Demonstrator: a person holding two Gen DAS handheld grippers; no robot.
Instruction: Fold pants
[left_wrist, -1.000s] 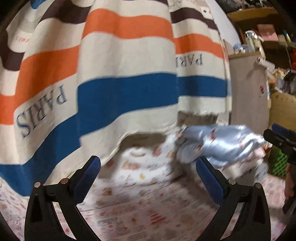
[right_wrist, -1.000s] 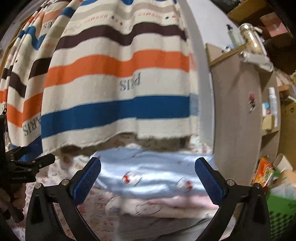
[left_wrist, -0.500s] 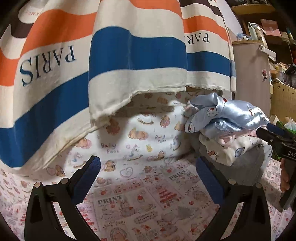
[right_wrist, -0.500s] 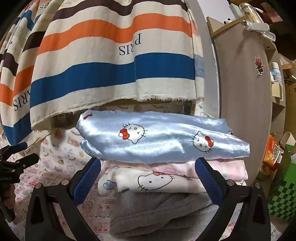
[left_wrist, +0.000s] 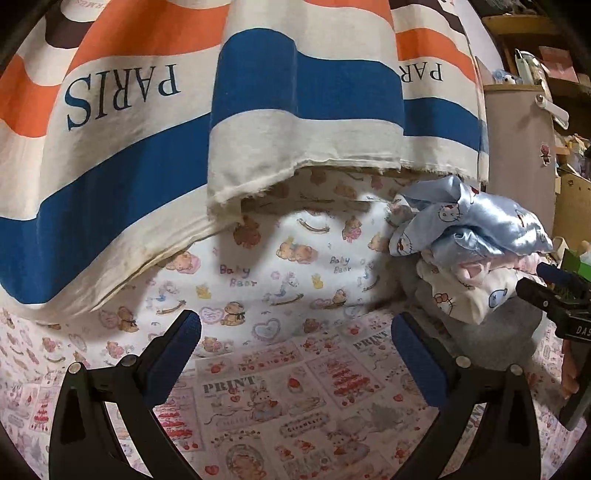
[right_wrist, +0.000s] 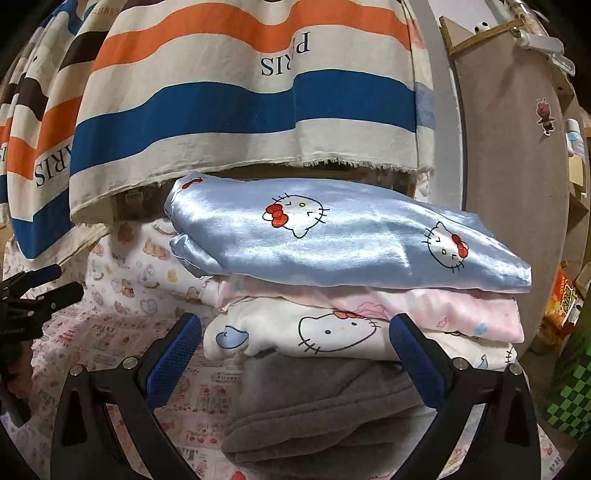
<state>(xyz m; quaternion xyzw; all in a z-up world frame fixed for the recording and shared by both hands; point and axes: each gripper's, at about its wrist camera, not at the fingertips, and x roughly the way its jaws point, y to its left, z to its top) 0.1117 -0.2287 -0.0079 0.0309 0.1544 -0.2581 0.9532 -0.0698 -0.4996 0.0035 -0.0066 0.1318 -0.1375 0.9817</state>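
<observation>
A stack of folded clothes stands on the patterned bed sheet (left_wrist: 273, 373). Light-blue satin cat-print pants (right_wrist: 343, 240) lie folded on top, over a pink garment (right_wrist: 461, 306), a white cat-print garment (right_wrist: 325, 332) and a grey fleece one (right_wrist: 314, 410). My right gripper (right_wrist: 295, 350) is open, level with the lower stack, holding nothing. My left gripper (left_wrist: 295, 354) is open over bare sheet, left of the stack (left_wrist: 476, 240). The right gripper's fingers (left_wrist: 546, 291) show at the right edge of the left wrist view.
A striped "PARIS" cloth (left_wrist: 184, 122) hangs just behind, its hem near the stack top. A beige cabinet (right_wrist: 517, 177) stands to the right, with a green checked box (right_wrist: 569, 398) and clutter beside it. A hand (left_wrist: 570, 376) holds the right gripper.
Both grippers have dropped lower and closer to the bed; the view settled from blur. The satin pants now lie still on the stack, filling the right wrist view.
</observation>
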